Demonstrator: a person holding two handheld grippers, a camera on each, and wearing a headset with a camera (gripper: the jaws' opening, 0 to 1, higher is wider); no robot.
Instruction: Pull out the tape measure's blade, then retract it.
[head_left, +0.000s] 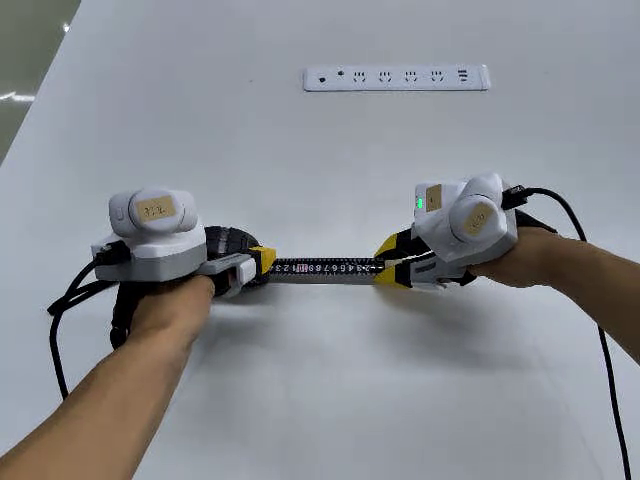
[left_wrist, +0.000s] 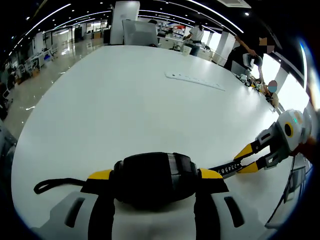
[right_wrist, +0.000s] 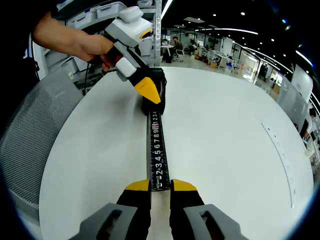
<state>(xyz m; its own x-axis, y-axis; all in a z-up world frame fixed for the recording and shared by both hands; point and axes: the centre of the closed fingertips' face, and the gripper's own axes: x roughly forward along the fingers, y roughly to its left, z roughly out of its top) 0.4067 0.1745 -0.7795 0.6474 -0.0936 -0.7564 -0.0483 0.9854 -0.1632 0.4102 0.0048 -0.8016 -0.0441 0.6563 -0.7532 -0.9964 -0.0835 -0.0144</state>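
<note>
item: left tool (head_left: 247, 265), clenched on the tape measure case (left_wrist: 155, 177); yellow-tipped jaws press the black case from both sides, and the case sits squarely between them in the left gripper view
- pose: left hand (head_left: 175, 305) wraps the grip from below, forearm running back toward the person, tool pointing across toward the right tool
- wrist strap (left_wrist: 50, 186) trails off the case on the side away from the right tool, lying on the bench (head_left: 300, 400)

item: right tool (head_left: 387, 262), jaws drawn nearly together on the free end of the blade (right_wrist: 156, 150), grasping it at the tip
- pose: right hand (head_left: 520, 258) holds the grip from behind, forearm coming in from the person's right, tool aimed back at the left tool

item: blade, partly pulled out, stretched straight from the case mouth to the right tool's jaws, printed numbers up, low over the bench between the two tools

item: power strip (head_left: 397, 78), white, flat on the bench, well beyond both tools on the far side

item: cables (head_left: 60, 330), black, looping back from the rear of each tool toward the person
</note>
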